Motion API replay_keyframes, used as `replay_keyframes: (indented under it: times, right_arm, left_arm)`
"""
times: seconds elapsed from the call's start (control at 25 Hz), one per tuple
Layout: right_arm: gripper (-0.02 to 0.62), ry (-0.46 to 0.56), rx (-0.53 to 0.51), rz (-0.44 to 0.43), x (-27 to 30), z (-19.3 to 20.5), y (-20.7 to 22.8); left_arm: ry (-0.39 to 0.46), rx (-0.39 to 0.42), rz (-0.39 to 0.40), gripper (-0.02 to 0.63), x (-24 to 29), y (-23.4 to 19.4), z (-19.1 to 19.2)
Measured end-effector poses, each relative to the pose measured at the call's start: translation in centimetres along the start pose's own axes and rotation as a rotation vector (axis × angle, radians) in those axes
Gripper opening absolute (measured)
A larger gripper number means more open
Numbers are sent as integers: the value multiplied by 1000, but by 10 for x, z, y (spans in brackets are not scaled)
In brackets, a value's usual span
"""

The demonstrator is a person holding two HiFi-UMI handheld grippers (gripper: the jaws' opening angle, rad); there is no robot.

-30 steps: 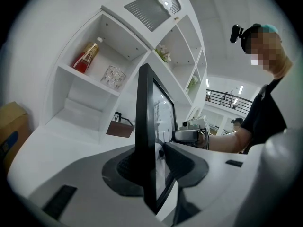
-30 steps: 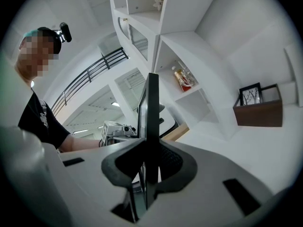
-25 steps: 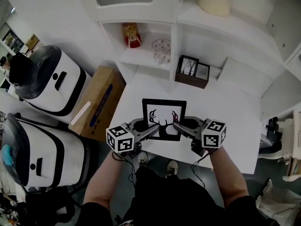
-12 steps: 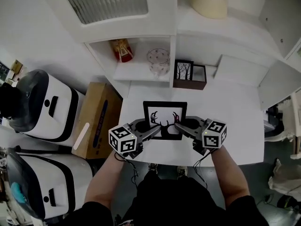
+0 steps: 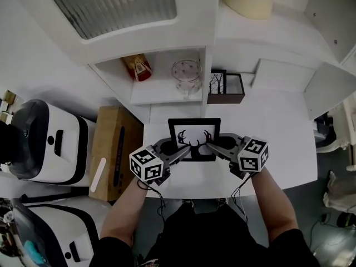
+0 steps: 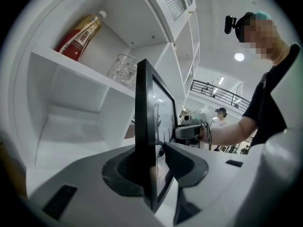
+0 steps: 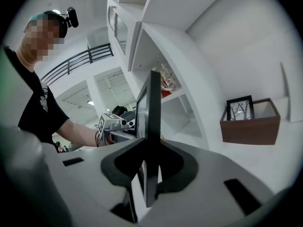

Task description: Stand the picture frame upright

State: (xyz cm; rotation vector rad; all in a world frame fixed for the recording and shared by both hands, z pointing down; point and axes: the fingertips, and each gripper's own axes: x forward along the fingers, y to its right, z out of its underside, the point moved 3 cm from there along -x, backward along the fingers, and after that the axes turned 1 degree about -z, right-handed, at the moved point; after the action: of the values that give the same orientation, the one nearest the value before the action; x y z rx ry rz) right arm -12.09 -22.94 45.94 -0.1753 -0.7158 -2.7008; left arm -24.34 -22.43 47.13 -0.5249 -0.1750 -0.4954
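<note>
A black picture frame [image 5: 194,139] with an antler drawing is held above the white table [image 5: 278,127], close to upright, between both grippers. My left gripper [image 5: 179,149] grips its left edge, and in the left gripper view the frame [image 6: 144,126] stands edge-on between the jaws of the left gripper [image 6: 156,167]. My right gripper [image 5: 210,147] holds the right edge. There the frame [image 7: 152,126] also sits edge-on in the right gripper [image 7: 149,167]. Its jaws have just been opening slightly, with the frame still between the pads.
A brown wooden box [image 5: 225,88] with a small tree picture stands at the table's back. The shelf behind holds a red bottle [image 5: 136,67] and a glass jar [image 5: 186,71]. A cardboard box [image 5: 114,149] and white machines [image 5: 39,143] stand on the floor at the left.
Both grippers have carried the frame forward over the table toward the shelf. It looks slightly more upright than before. Both grips still hold its edges.
</note>
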Motion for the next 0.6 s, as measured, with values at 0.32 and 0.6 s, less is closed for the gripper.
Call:
replay_keyframes:
  times: [0.32, 0.6]
  right_arm:
    - [78, -75, -41, 50, 17, 10, 27]
    - [89, -148, -71, 105, 32, 18, 60]
  left_arm:
    - [-42, 88, -15, 143, 11, -30, 8]
    - [-65, 111, -38, 144, 29, -61, 17]
